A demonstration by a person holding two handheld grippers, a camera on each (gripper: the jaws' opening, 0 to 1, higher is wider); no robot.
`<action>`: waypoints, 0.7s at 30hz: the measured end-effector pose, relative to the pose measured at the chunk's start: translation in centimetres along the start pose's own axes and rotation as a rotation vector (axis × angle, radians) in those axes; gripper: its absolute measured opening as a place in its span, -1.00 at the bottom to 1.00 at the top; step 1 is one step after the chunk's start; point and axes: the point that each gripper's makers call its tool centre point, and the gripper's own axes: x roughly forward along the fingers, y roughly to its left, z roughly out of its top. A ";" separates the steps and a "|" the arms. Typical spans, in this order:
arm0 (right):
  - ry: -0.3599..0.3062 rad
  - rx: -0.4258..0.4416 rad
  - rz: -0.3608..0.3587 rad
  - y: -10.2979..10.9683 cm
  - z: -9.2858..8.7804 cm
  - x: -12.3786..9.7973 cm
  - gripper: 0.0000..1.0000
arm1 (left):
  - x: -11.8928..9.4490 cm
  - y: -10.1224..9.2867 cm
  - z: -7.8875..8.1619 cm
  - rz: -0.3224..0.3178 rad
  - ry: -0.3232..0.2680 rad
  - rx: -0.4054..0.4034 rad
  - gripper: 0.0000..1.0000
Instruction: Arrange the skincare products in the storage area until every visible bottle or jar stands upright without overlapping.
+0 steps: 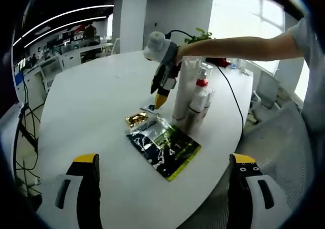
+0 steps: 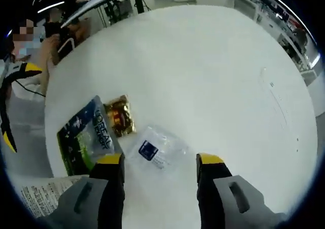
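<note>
At the lower centre of the right gripper view: right tool [image 2: 160, 160], jaws spread wide and holding nothing, poised over a clear sachet with a blue label [image 2: 156, 149] lying flat on the white counter [image 2: 213, 76], the sachet's near edge sitting between the jaw tips.

Left of it, in order: gold sachet [image 2: 121, 116], then a dark green packet [image 2: 87, 135], both flat, the gold one touching the packet's edge.

Centre right of the left gripper view: upright group of a tall white tube [image 1: 184, 89] and a pump bottle [image 1: 201, 94], close together behind the packet.

Lower edge of that view: left tool [image 1: 162, 160], wide apart, empty, well back from everything.

Judgement: the right tool is the nearer; the clear sachet lies straight ahead and below it.
</note>
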 end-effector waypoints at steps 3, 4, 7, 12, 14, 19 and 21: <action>0.006 0.012 0.005 0.1 0.1 0.3 0.10 | 0.0 0.0 0.0 -0.001 0.000 -0.001 0.97; 0.028 0.015 -0.001 0.2 -0.1 0.3 0.10 | 0.0 0.0 0.0 -0.001 -0.001 -0.002 0.97; 0.072 0.022 -0.012 0.1 -0.6 0.5 0.16 | 0.0 0.1 0.0 0.002 -0.001 -0.006 0.96; 0.079 0.054 -0.004 0.1 -0.1 0.7 0.16 | -0.1 0.1 0.2 0.001 -0.008 -0.007 0.96; 0.090 0.053 -0.017 0.0 -0.1 0.9 0.14 | -0.2 0.2 0.2 0.004 -0.007 -0.006 0.96; 0.128 -0.011 -0.053 0.1 0.1 1.2 0.12 | -0.2 0.2 0.1 0.005 -0.007 -0.009 0.96; 0.140 -0.035 -0.069 0.1 0.3 1.4 0.12 | -0.2 0.2 0.1 0.004 -0.006 -0.009 0.96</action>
